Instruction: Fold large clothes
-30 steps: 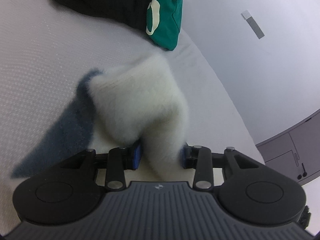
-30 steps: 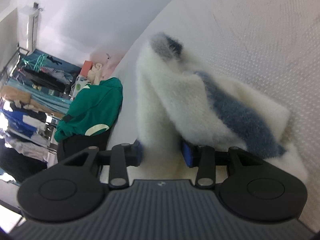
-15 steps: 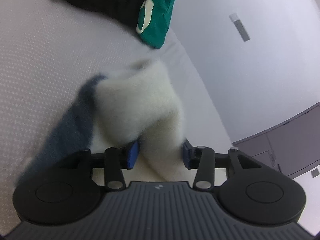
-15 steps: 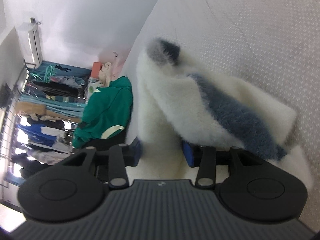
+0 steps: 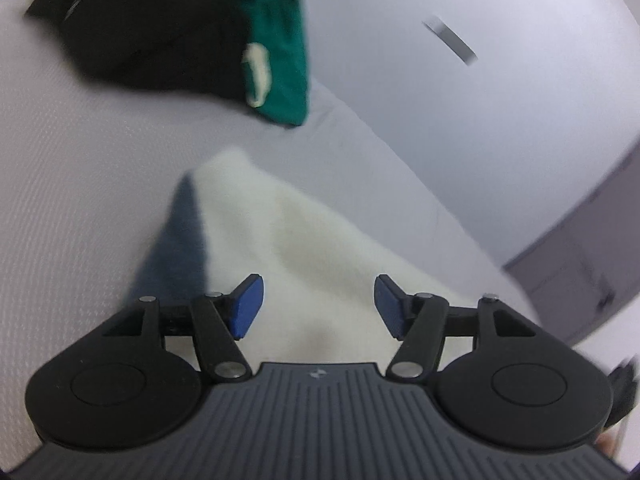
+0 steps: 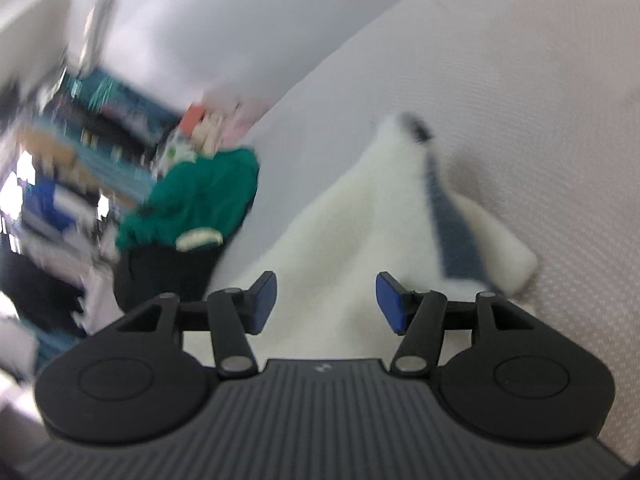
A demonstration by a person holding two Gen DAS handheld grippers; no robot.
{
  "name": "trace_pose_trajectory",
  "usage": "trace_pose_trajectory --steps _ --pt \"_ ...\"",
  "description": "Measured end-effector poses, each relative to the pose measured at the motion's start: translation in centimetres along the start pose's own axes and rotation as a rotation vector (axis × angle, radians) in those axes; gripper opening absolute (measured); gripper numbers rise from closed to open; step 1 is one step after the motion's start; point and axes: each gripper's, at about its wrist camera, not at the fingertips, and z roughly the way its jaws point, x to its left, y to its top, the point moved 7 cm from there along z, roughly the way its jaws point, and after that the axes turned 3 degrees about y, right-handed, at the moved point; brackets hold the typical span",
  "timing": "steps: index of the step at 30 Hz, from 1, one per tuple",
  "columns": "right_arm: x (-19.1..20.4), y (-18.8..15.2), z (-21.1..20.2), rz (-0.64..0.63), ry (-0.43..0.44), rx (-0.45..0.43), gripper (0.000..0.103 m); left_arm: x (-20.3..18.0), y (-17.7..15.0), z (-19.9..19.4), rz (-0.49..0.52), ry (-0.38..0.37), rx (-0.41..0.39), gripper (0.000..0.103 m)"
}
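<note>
A fluffy white garment with a blue-grey stripe (image 5: 288,236) lies in a folded heap on the pale textured surface (image 5: 72,168). It also shows in the right wrist view (image 6: 360,216). My left gripper (image 5: 316,306) is open, its blue pads apart just above the white cloth and holding nothing. My right gripper (image 6: 326,300) is open too, over the near edge of the same garment, empty. Both views are motion-blurred.
A green garment (image 5: 284,52) lies on a black one (image 5: 132,28) at the far edge of the surface; both show in the right wrist view (image 6: 200,200). A grey cabinet (image 5: 580,276) stands at the right. A crowded clothes rack (image 6: 60,168) stands beyond the surface.
Both grippers have let go of the white garment and opened wide. The cloth has dropped flatter onto the surface. Both grippers have drawn back a little.
</note>
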Motion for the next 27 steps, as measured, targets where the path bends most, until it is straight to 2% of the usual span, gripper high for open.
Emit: trace_pose_trajectory --steps 4,7,10,16,27 --pt "2.8 -1.6 2.1 -0.198 -0.025 0.047 0.058 -2.6 -0.9 1.2 0.163 0.031 -0.01 0.067" --pt "4.1 -2.5 3.4 -0.352 -0.087 0.052 0.058 -3.2 -1.6 2.7 0.22 0.058 0.0 0.067" --pt "4.6 -2.8 4.6 -0.437 -0.128 0.051 0.058 -3.3 -2.0 4.5 0.277 0.117 0.005 0.067" --pt "3.9 -2.3 6.9 -0.501 -0.183 0.046 0.057 -2.4 -2.1 6.8 0.291 0.149 0.018 0.067" --pt "2.9 -2.6 8.5 -0.538 -0.208 0.041 0.057 -1.6 -1.7 8.5 0.276 0.161 0.051 0.069"
